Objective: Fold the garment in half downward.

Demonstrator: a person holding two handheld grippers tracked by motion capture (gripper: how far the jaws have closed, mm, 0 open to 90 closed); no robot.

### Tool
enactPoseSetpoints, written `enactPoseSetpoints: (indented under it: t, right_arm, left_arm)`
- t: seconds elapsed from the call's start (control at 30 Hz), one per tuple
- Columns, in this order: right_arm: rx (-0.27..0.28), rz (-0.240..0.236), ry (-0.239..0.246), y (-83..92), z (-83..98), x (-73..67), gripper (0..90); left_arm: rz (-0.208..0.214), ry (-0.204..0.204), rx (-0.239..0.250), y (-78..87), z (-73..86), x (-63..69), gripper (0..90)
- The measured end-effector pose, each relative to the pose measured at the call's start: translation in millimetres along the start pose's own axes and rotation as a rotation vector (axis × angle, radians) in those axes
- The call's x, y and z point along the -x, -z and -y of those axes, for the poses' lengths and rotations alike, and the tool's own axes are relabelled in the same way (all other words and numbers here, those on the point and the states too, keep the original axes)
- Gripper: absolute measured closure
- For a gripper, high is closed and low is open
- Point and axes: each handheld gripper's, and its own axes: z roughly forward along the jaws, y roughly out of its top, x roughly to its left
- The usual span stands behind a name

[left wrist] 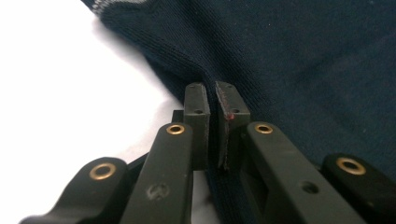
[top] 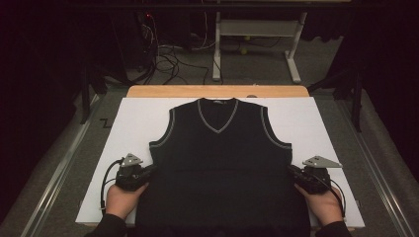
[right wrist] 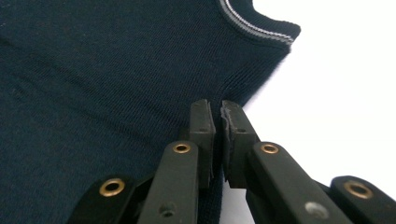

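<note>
No brand or writing can be read on the vest (top: 222, 158); a small label sits inside the back of its neck, too small to make out. The left hand (top: 121, 200) comes in from the near edge and holds the left gripper (top: 148, 171) level, pointing inward at the vest's left side seam, below the armhole. The right hand (top: 323, 200) mirrors it, the right gripper (top: 291, 170) aimed at the opposite side seam. In each gripper view the jaws are pressed together on a fold of the knit at the vest's edge, pinching it. The vest is dark navy, sleeveless, fine-ribbed, with pale grey striped trim round the V-neck and armholes. It lies flat, front up, centred on the white board (top: 133, 118), neck toward the far edge, hem hanging past the near edge.
</note>
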Motion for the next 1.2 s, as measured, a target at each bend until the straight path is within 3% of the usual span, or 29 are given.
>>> enactPoseSetpoints:
  t: [0.07,0.1,0.17,0.3,0.5,1.2]
  right_arm:
    - [0.013,0.001,0.005,5.7,2.3,-0.2,85.4]
    - [0.02,-0.005,0.011,8.8,3.5,-0.1,85.4]
    - [0.028,-0.009,0.017,11.9,4.8,0.0,85.4]
    - [0.064,-0.023,0.027,26.7,10.8,-1.9,85.4]
    - [0.07,-0.034,0.056,35.7,19.7,-5.7,85.3]
    - [0.061,-0.051,0.113,60.5,44.2,-15.1,85.2]
  left_arm:
    - [0.007,0.012,0.017,4.1,1.6,-1.4,80.2]
    - [0.04,0.06,0.055,12.7,5.0,-4.7,80.2]
    - [0.045,0.064,0.06,16.7,6.9,-4.1,80.2]
    - [0.035,0.015,0.064,26.1,10.7,4.2,80.3]
    - [0.057,-0.004,0.052,33.5,19.9,7.3,80.2]
    - [0.082,-0.026,0.018,51.7,42.7,15.4,80.0]
